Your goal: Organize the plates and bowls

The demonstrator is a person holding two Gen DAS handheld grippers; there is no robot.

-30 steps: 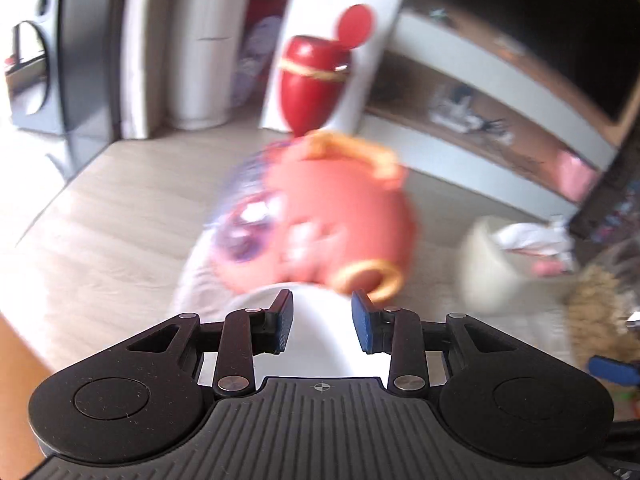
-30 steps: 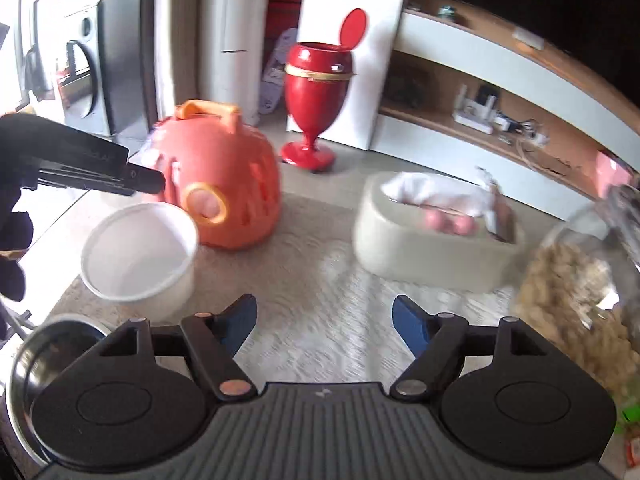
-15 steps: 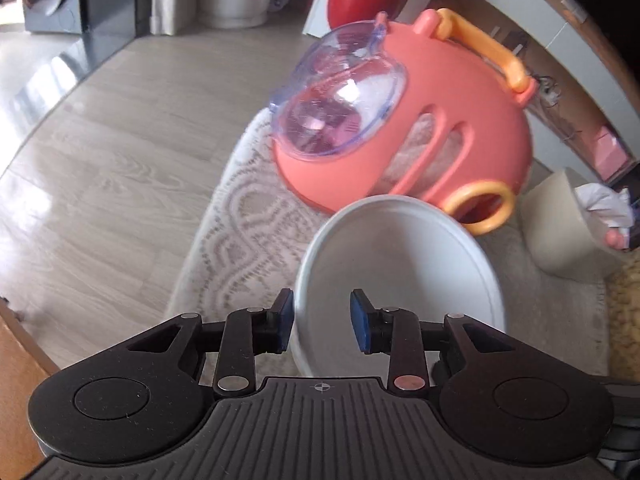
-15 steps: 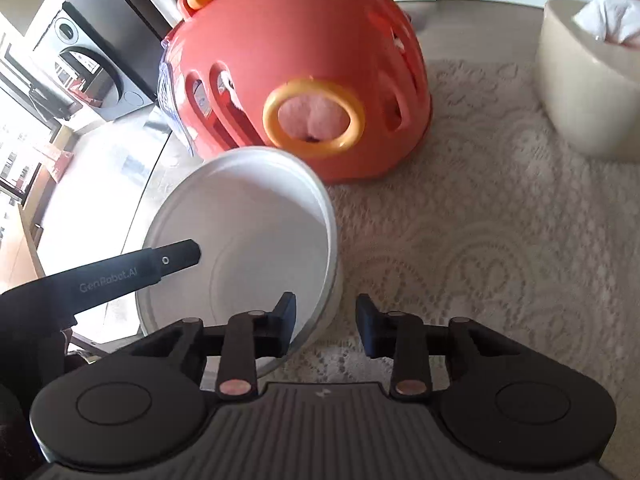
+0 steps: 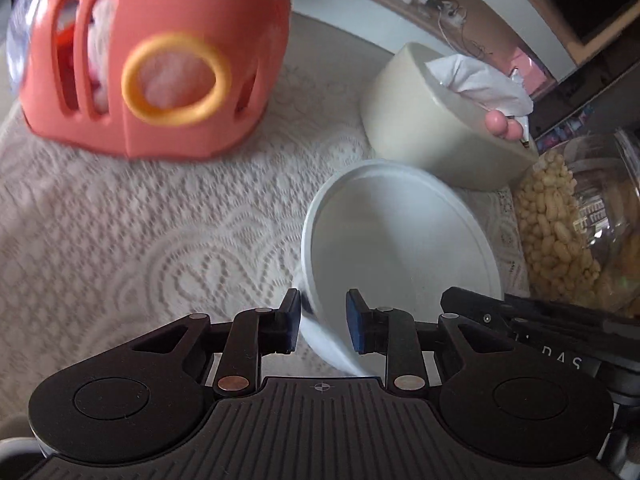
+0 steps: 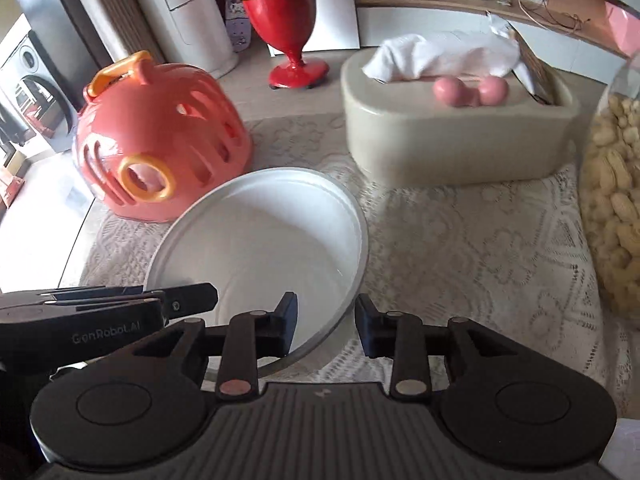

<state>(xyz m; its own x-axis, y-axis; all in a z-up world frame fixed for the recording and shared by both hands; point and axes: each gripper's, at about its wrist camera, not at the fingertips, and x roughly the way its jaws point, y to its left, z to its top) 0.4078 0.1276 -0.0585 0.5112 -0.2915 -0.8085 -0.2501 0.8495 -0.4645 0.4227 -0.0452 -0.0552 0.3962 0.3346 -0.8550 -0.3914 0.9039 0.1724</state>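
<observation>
White bowl [image 6: 264,240] sits tilted over the lace cloth [image 5: 120,232] on the worktop, between the coral slotted dome with an orange ring [image 6: 160,148] and the beige tissue box [image 6: 460,136]. Left gripper [image 5: 323,322] straddles the bowl's near rim, one pad outside the wall, one inside; its jaws have just been closing and stand narrow, though contact with the wall cannot be confirmed. Right gripper [image 6: 326,326] is drawn in to its narrowest, and straddles the rim on the bowl's other side, left pad inside, right pad outside; firm contact not clear. Each gripper's black body shows at the edge of the other's view. Glass jar of peanuts [image 5: 576,224] stands just beside the bowl and tissue box. Red goblet-shaped bin [image 6: 288,20] stands on the floor beyond the worktop.
</observation>
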